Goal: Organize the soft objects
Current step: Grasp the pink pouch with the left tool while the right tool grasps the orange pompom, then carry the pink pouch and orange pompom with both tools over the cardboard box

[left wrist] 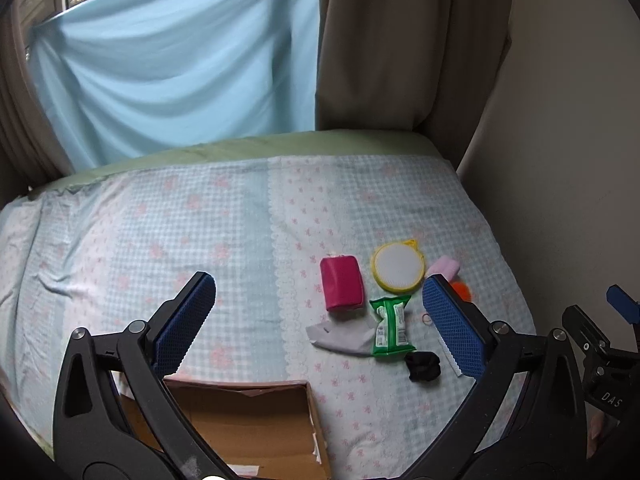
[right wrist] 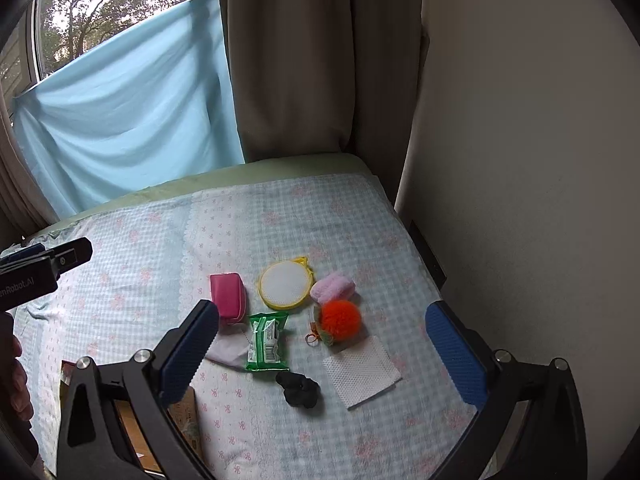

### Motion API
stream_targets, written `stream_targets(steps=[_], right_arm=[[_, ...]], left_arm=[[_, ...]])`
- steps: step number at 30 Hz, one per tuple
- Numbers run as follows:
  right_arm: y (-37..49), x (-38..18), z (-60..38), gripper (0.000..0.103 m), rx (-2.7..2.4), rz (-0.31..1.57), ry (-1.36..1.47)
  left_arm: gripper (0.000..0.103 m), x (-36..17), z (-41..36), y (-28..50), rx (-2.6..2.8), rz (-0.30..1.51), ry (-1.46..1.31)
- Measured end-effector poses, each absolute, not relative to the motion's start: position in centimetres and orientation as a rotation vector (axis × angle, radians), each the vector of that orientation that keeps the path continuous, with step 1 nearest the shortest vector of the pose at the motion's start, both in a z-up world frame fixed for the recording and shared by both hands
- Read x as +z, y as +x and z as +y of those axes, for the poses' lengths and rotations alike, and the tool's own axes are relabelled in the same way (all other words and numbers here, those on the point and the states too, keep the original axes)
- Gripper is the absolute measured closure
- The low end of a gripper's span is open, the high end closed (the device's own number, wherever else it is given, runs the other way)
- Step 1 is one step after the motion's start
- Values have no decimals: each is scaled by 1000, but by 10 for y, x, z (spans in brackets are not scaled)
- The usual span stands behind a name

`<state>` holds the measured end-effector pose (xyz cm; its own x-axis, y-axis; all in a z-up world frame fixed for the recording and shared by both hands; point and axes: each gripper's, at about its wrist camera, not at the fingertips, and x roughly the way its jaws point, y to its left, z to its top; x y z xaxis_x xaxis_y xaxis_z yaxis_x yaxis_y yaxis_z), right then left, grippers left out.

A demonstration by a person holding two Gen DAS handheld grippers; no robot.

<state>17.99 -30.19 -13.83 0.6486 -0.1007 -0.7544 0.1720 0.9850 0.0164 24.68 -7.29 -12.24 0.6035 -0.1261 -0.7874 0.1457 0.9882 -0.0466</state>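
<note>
Right wrist view: both tongs (right wrist: 322, 330) gape wide, empty, over black scrunchie (right wrist: 298, 388) beside white cloth (right wrist: 362, 370).

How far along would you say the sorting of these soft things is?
Barely begun. The cardboard box shows nothing inside. Both the left gripper and right gripper are open and empty. The pink pouch, orange pompom and black scrunchie lie on the bed.

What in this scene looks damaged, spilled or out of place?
Nothing is spilled. The brown cardboard box has a ragged, torn far rim. The green plastic wipes packet lies partly on a pale grey cloth. The small soft items are loosely scattered on the checked bedspread, none in the box that shows.
</note>
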Motion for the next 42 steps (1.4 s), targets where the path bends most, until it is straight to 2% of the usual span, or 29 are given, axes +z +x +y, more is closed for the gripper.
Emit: stream_targets(steps=[9, 15, 18, 20, 24, 25, 27, 29, 32, 35, 42], right_arm=[[260, -275, -343, 0, -147, 999, 124], [291, -356, -359, 3, -140, 1105, 218], [299, -386, -364, 5, -145, 1151, 264], [303, -399, -365, 13, -140, 1175, 293], [310, -412, -367, 19, -123, 1176, 346], [312, -412, -366, 24, -118, 1173, 348], [318, -413, -365, 34, -98, 1176, 354], [322, -416, -364, 49, -84, 1189, 379], [322, -419, -362, 59, -83, 1201, 395], [321, -420, -361, 64, -92, 1195, 401], [318, -407, -363, 67, -99, 1166, 392]], left_arm=[[0, -286, -126, 356, -184, 1155, 24], [0, -378, -141, 393, -143, 1268, 48], [0, -406, -139, 400, -109, 1297, 43], [0, -418, -137, 404, -94, 1312, 37], [1, -436, -135, 412, -78, 1337, 29], [2, -439, -136, 414, -75, 1338, 31], [9, -444, -137, 417, -80, 1346, 26], [23, -450, -140, 418, -98, 1368, 14], [37, -450, -146, 415, -116, 1359, 31], [50, -445, -151, 409, -131, 1337, 43], [63, -425, -150, 403, -149, 1299, 30]])
